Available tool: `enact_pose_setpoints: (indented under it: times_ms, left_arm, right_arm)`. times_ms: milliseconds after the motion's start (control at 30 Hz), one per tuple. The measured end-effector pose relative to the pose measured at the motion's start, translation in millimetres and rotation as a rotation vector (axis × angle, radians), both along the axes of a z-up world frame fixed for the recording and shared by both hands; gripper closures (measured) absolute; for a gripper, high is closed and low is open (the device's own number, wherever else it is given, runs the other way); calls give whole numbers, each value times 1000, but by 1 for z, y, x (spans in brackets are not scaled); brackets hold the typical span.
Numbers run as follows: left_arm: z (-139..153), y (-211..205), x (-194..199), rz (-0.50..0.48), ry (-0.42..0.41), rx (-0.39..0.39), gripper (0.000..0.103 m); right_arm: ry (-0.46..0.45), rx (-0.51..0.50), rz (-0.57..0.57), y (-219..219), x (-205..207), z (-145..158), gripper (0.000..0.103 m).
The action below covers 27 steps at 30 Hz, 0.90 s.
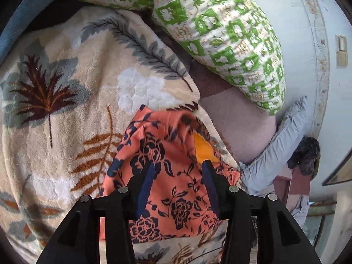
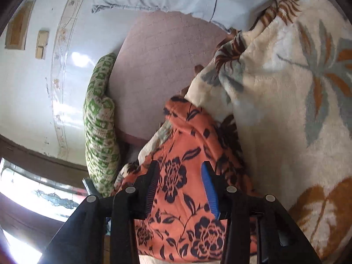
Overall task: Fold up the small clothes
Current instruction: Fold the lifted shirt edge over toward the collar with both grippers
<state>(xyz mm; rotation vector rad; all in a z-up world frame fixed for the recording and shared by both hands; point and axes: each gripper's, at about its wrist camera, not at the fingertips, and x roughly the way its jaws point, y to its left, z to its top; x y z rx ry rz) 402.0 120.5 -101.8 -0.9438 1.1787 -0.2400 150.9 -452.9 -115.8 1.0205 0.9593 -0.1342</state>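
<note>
A: What is seen to be the largest thing?

B: A cream fleece blanket (image 1: 72, 101) printed with grey and brown leaves is spread over the bed; it fills most of the left wrist view and the right side of the right wrist view (image 2: 286, 101). A pinkish bed sheet (image 1: 237, 121) is exposed beside it, also seen in the right wrist view (image 2: 158, 66).

A: And what is found next in size?

B: A green-and-white checked pillow (image 1: 220, 33) is laid along the far edge of the bed against a pale wall (image 1: 303, 11). A light grey-blue cloth (image 1: 279, 145) is bunched near the pillow's lower end.

A: Where is the garment placed?

B: The orange floral garment (image 1: 167, 176) is laid on the blanket, near the blanket's edge toward the sheet. A yellow patch (image 1: 204, 149) is exposed at a turned-up part of it, which is blurred. The same garment (image 2: 189, 154) is seen under the right tool.

A: How are the tools held?

B: The left tool (image 1: 177, 167) is held spread above the garment, with cloth visible between its blue-padded fingers (image 1: 145, 189). The right tool (image 2: 180, 167) is likewise held apart over the garment. Whether either is touching the cloth cannot be told.
</note>
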Motion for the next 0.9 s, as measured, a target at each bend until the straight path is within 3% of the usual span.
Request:
enact_pose_setpoints:
  times_ms: [200, 333, 533, 600, 767, 833, 867, 900]
  left_arm:
    - [-9, -9, -81, -91, -48, -30, 51]
    - [-40, -9, -120, -53, -25, -81, 51]
    - [-72, -18, -137, -20, 28, -58, 51]
    - [-78, -21, -131, -9, 42, -49, 51]
    - [-90, -33, -115, 10, 74, 15, 51]
    - [-92, -33, -107, 40, 87, 2, 58]
    - [-87, -33, -106, 57, 76, 8, 76]
    - [-80, -32, -105, 64, 51, 21, 81]
  right_arm:
    - [5, 5, 110, 51, -45, 7, 54]
    - [35, 3, 123, 70, -69, 3, 49]
    - [65, 102, -28, 64, -96, -26, 45]
    - [80, 113, -78, 59, -96, -36, 39]
    - [82, 131, -173, 49, -85, -57, 40]
    - [59, 128, -190, 47, -81, -58, 46]
    - [51, 115, -186, 47, -79, -53, 74]
    - [13, 103, -165, 46, -76, -43, 89]
